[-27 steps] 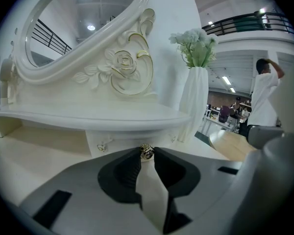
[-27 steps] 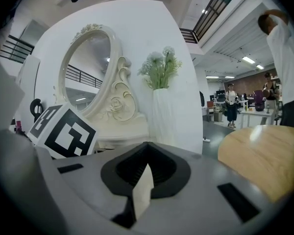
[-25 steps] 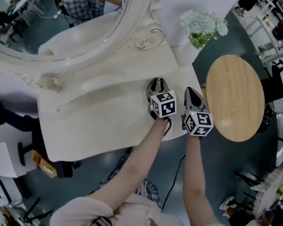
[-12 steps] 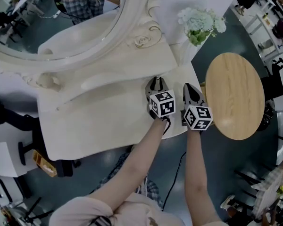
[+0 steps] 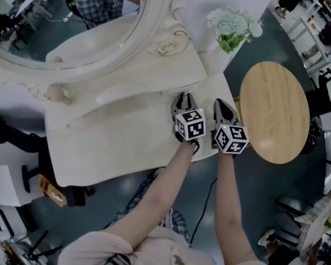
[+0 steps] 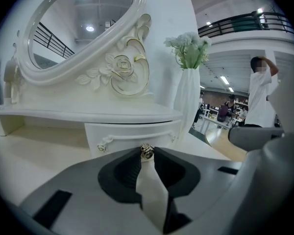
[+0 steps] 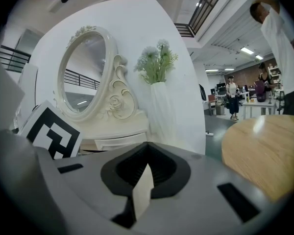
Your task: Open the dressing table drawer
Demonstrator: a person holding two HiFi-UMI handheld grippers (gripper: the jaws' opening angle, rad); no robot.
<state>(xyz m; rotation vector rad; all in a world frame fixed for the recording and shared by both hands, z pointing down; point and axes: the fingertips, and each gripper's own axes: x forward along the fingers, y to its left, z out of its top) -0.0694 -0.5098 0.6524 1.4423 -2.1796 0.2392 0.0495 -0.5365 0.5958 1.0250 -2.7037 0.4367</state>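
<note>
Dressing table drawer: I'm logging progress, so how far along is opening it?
Done: the left tool is shut on the drawer knob. In hand: that grip, ready for the pull. Left: the pull itself, since the drawer front sits under the shelf with no gap showing. The right tool is shut on nothing, beside the left one.

The left gripper [image 5: 182, 96] and right gripper [image 5: 219, 105] have grey shells with black ribbed pads and black slots. Each carries a white cube [image 5: 190, 124] printed with black square markers. A thin black cable [image 5: 204, 206] trails toward 6 o'clock. The person wears a pale top [image 5: 127, 246] and checked trousers [image 5: 137, 199].
</note>
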